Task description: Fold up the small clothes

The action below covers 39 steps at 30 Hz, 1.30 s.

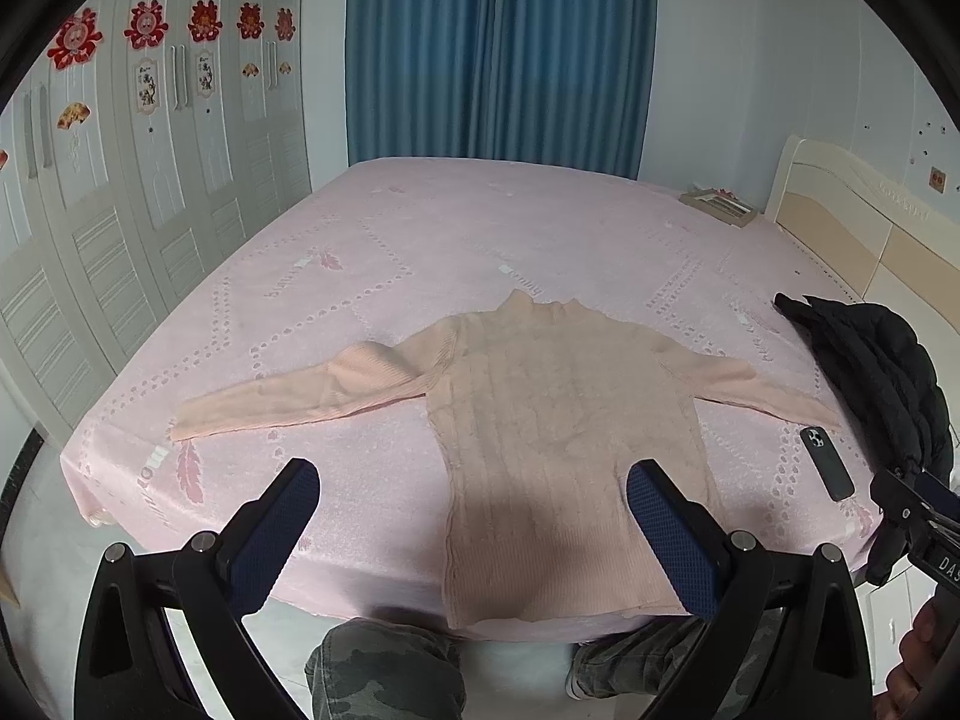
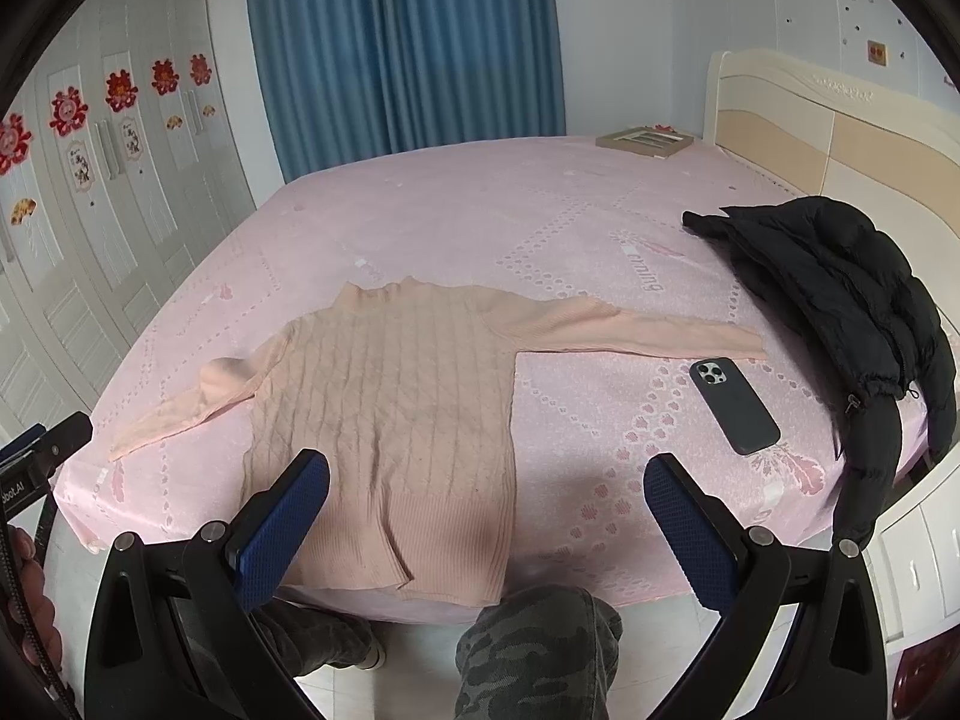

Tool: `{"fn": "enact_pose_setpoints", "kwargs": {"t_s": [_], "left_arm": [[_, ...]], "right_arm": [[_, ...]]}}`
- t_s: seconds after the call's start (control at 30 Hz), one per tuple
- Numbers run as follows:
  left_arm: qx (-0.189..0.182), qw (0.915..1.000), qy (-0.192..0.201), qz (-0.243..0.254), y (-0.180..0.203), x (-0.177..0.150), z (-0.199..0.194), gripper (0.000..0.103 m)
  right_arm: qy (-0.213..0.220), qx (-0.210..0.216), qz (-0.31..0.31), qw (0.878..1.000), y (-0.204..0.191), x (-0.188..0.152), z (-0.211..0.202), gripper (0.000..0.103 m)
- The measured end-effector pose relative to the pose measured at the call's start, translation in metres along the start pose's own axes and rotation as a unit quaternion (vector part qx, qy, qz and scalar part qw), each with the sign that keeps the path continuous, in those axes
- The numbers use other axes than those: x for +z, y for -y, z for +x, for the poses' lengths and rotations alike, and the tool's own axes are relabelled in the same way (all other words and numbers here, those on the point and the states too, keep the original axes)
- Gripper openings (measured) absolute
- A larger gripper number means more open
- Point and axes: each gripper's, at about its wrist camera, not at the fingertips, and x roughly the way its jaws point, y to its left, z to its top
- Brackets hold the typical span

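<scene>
Camouflage-patterned trouser legs are seen nearest the lens, at 6 o'clock in both wrist views, pressed close to the foot of the pink patterned bed. Above them the left gripper and the right gripper are held off the bedding, each with its blue-padded jaws spread wide and nothing between them.

A pale pink cable-knit sweater is laid flat on the bed, collar at 12 o'clock and ribbed hem at 6 o'clock, overhanging the near edge slightly. Its long axis runs straight away from the jaws, while both sleeves are stretched out sideways toward 9 and 3 o'clock. The sleeve at 9 o'clock is bunched near the shoulder.

From the left gripper the body lies dead ahead and slightly toward 1 o'clock; from the right gripper it lies toward 11 o'clock. Each sleeve is judged to fall to the gripper on its own side.

A dark cased smartphone is lying just beside the cuff at 3 o'clock, and a black padded jacket is heaped beyond it; no fold is yet made
</scene>
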Motion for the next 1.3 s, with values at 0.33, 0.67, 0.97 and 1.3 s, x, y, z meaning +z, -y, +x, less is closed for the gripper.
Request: {"fn": "enact_pose_setpoints", "kwargs": {"t_s": [0.33,0.67,0.97,1.3], "left_arm": [[-0.002,1.0000,0.003,0.005,0.004,-0.001,-0.001,0.103],[-0.007,0.9999,0.008,0.000,0.001,0.001,0.001,0.103],[-0.002,0.9998,0.020,0.009,-0.004,0.003,0.014,0.103],[0.000,0.9996,0.028,0.005,-0.019,0.004,0.047,0.103]], "right_arm": [[0.004,-0.003,-0.004,1.000,0.001,-0.002,-0.003,0.103],[0.011,-0.004,-0.013,1.000,-0.004,0.000,-0.006,0.103],[0.014,-0.005,-0.023,1.000,-0.014,0.004,0.000,0.103],[0.008,-0.004,-0.029,1.000,-0.029,0.010,0.025,0.103]]}}
